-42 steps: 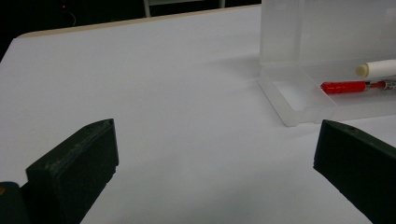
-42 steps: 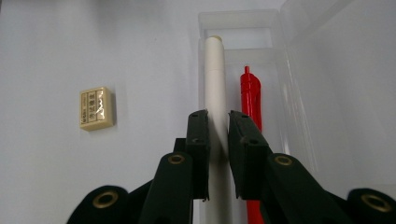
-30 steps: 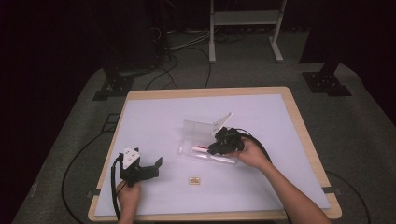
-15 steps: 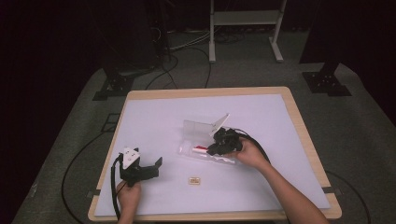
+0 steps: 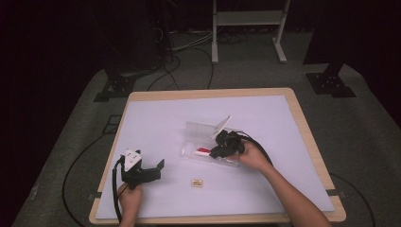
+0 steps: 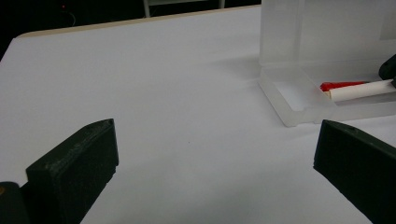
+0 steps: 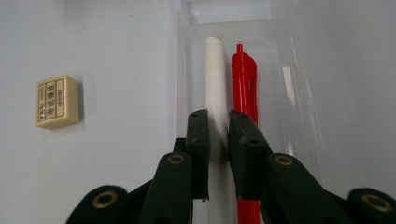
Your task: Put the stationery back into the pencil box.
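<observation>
Your table (image 5: 156, 113) carries a white sheet over a wooden top; on it, near the centre, lies a clear plastic case (image 5: 201, 128) with its lid tilted up at the far end; your right forearm reaches to that case from the near right corner, and your left hand rests near the near left edge, well apart from it.

Your left claw (image 5: 158, 169) sits low over the bare sheet; its jaws stand wide apart with nothing between them; in the left gripper view they frame empty white surface, with the open tray of the case (image 6: 299, 100) beyond on the right.

Your right claw (image 5: 215, 150) is at the case; in the right gripper view its jaws are clamped on a white pen (image 7: 215, 84) that lies lengthwise in the tray; a red pen (image 7: 243, 79) lies just beside the white one, parallel to it, on its right in that view.

A small cream eraser (image 5: 196, 182) with printed lettering lies on the sheet outside the case, between your two hands and nearer the front edge.
</observation>
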`<state>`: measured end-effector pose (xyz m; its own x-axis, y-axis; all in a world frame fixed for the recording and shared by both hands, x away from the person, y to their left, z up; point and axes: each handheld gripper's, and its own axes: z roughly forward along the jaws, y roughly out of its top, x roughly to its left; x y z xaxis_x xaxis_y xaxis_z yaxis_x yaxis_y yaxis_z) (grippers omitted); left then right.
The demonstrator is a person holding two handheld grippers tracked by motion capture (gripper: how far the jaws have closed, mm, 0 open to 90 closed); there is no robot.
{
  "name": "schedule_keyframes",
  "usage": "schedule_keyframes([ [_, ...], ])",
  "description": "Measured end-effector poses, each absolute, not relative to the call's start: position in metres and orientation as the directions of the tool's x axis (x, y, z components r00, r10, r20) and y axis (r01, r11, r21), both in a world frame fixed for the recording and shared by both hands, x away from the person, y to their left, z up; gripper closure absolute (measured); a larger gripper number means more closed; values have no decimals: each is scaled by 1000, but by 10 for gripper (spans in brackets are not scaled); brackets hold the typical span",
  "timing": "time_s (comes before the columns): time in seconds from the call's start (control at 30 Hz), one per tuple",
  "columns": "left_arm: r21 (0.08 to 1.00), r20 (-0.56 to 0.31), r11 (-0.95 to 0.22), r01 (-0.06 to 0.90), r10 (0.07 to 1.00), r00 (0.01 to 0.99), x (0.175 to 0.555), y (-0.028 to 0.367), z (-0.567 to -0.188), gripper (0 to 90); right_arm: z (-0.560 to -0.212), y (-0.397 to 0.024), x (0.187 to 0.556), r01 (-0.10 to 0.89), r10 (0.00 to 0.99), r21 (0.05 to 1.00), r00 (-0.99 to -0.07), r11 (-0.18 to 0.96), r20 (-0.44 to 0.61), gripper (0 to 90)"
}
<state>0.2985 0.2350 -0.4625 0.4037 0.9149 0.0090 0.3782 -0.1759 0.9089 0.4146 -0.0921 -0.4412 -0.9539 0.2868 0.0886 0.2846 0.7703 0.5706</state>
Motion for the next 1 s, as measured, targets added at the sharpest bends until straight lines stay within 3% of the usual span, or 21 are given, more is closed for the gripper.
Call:
schedule_keyframes([
  [1.0, 909, 5, -172, 380, 915, 403, 299, 235, -463, 0, -446, -91, 415, 285, 278, 563, -955, 776, 101, 769],
])
